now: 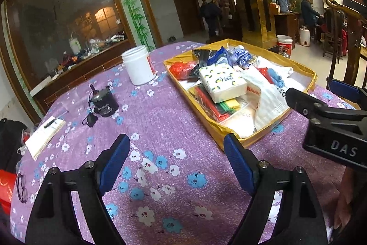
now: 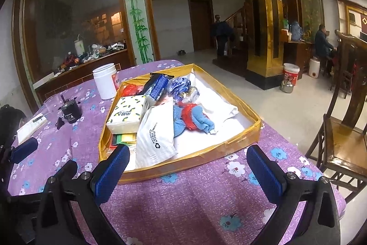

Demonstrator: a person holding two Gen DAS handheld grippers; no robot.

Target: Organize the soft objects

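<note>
Inside gold tray (image 2: pixel 240 141): tissue pack (image 2: pixel 127 115), bags.

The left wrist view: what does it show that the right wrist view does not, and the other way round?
Only the left wrist view shows the eyeglasses at the table's left edge, and the right gripper from the side, reaching in over the box corner.

Only the right wrist view shows the seat of the wooden chair beside the table, and the bare white floor of the yellow box on its right side.

Both show the box, the tissue pack, the white jar, the black cup and the flowered purple tablecloth. Both grippers are open and empty.
</note>
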